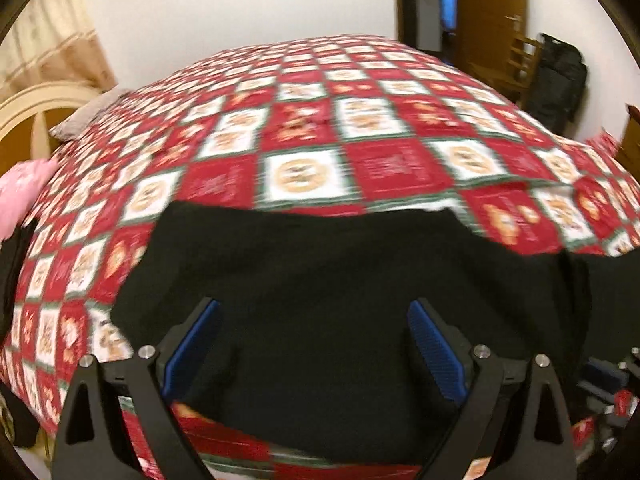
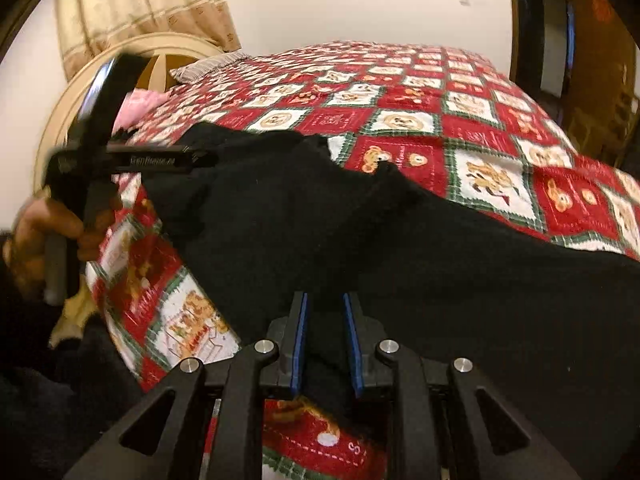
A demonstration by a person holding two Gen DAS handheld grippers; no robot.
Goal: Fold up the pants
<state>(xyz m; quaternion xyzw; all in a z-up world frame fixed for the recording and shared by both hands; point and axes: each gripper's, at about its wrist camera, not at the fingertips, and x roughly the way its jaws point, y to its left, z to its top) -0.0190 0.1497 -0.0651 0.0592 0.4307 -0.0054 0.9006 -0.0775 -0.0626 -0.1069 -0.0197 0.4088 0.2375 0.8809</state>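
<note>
Where pants (image 1: 320, 280) lie, checkered quilt (image 1: 360, 128), pillow (image 1: 92, 116), chair (image 1: 516, 64) beyond.

The left gripper (image 1: 314, 312) has its jaws wide apart. The right gripper (image 2: 325, 308) is nearly closed, pinching cloth.

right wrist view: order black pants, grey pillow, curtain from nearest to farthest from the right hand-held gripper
1. Black pants: between the right hand-held gripper's fingers, at the bed's near edge.
2. Grey pillow: far left, at the head of the bed.
3. Curtain: upper left, behind the headboard.
</note>
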